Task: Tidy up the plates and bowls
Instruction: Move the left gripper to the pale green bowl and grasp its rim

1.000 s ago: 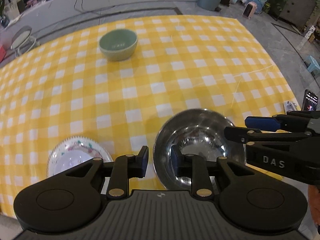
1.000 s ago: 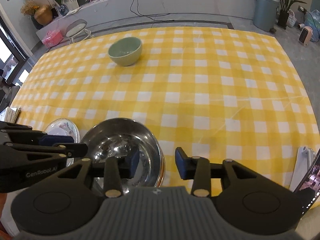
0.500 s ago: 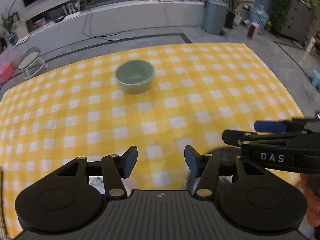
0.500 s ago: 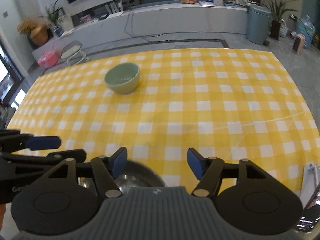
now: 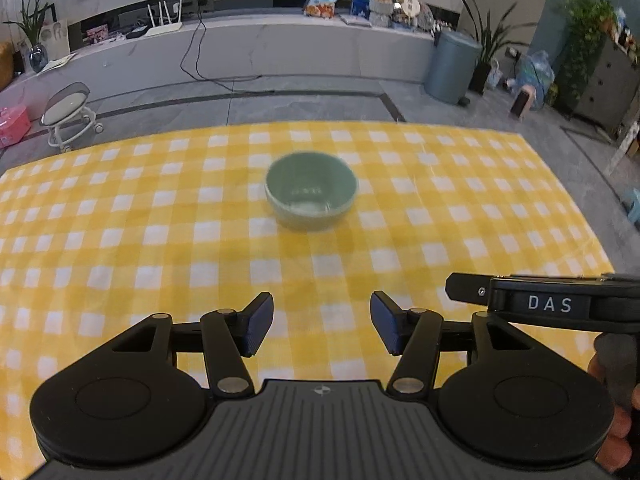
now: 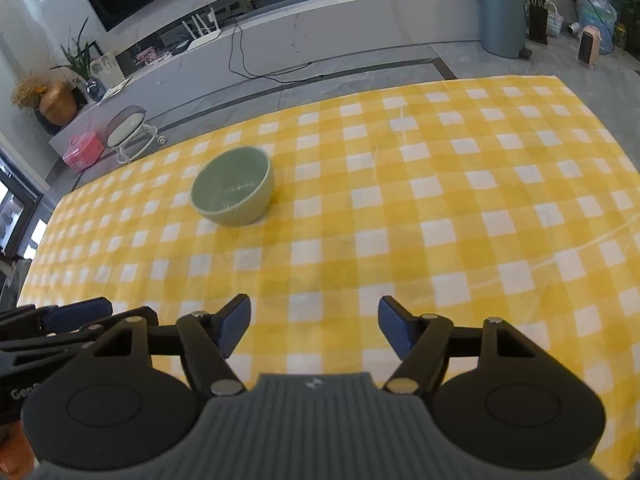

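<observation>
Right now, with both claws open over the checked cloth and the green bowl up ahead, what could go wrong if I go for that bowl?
1. The left claw and right claw are side by side and their jaws are opening; both reaching for the one green bowl could collide.
2. The bowl looks smooth and rounded, so a rim pinch may slip.
3. The tablecloth could drag if the bowl is pushed.

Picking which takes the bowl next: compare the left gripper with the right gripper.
The green bowl lies straight ahead of the left gripper, but ahead and to the left of the right gripper. The right gripper's side reads DAS; the left gripper's begins Gen. Both have blue pads, jaws opening, nothing between them.
</observation>
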